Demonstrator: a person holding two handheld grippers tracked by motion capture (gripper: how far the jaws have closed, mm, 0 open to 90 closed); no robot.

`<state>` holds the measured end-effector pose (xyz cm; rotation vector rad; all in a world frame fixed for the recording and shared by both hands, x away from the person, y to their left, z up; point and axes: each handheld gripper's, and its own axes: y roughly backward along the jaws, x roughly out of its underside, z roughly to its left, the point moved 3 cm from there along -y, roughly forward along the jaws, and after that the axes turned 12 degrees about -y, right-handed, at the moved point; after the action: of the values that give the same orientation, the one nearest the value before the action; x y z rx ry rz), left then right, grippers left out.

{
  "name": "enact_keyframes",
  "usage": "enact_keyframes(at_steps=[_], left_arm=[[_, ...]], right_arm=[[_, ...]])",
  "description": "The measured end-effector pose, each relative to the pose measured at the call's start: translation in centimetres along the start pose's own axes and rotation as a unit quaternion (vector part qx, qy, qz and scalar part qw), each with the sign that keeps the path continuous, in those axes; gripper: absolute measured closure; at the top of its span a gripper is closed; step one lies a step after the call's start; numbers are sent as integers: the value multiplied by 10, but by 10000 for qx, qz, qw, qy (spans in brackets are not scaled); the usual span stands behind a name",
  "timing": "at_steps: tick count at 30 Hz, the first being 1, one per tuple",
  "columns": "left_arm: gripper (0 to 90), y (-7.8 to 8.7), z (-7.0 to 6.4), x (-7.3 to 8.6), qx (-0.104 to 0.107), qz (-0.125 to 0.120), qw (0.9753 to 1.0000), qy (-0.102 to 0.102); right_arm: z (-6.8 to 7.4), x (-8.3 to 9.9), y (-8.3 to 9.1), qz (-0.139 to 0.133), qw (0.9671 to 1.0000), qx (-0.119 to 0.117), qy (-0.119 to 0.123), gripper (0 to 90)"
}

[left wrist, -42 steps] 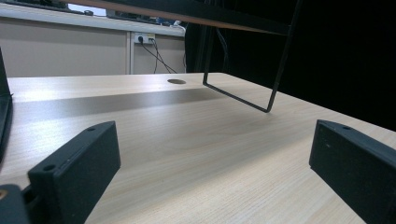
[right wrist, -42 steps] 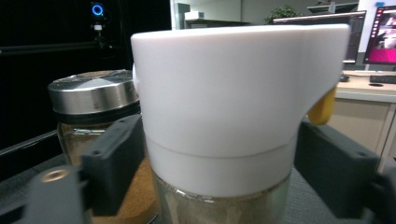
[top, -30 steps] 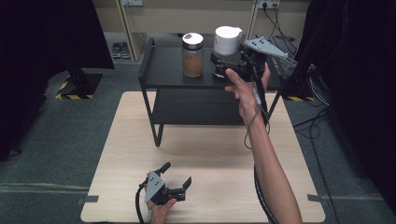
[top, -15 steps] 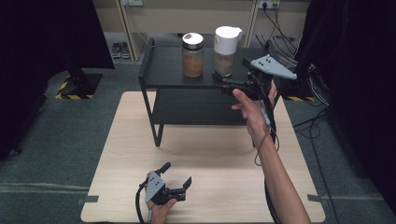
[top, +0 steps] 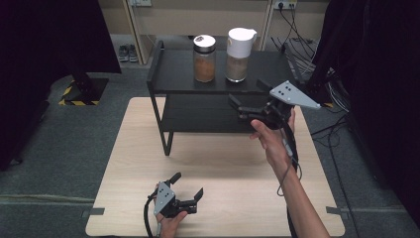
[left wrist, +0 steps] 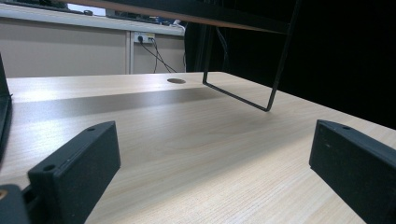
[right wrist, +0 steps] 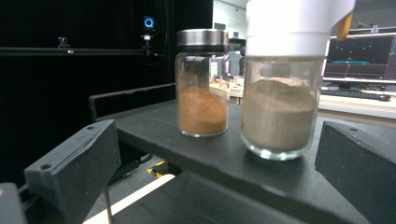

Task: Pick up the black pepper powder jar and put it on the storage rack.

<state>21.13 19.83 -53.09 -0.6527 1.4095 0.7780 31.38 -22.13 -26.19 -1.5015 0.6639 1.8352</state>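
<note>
1. High view first: my right gripper (top: 243, 110) hangs in the air just in front of the black shelf (top: 173, 74), its jaws spread apart with nothing between them.
2. I see two jars standing upright on the top deck of that shelf, near each other but apart: a white-lidded jar (top: 238, 54) of pale powder and a metal-lidded jar (top: 204, 58) of orange-brown powder to its left.
3. Right gripper view puts the white-lidded jar (right wrist: 282, 88) closest, ahead and a little right of centre between my jaws, with the metal-lidded jar (right wrist: 201, 84) farther back; neither jaw touches glass.
4. My left gripper (top: 187, 186) rests low at the near edge of the wooden table (top: 129, 148), well apart from the shelf, held in a hand at the bottom of the high view.
5. Left gripper view shows its jaws wide apart over bare tabletop (left wrist: 196, 140), gripping nothing, with a thin shelf leg (left wrist: 275, 70) ahead.
</note>
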Motion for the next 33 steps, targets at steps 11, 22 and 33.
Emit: enact_keyframes(at_steps=[11, 22, 33], left_arm=[[11, 0, 0, 0, -3, 6, 10000, -6], [11, 0, 0, -1, 0, 17, 10000, -3], [11, 0, 0, -1, -1, 21, 10000, -5]], right_arm=[[2, 30, 15, 30, 9999, -97, 51, 4], [1, 49, 23, 85, 9999, -90, 70, 4], [-4, 78, 33, 181, 9998, -55, 19, 4]])
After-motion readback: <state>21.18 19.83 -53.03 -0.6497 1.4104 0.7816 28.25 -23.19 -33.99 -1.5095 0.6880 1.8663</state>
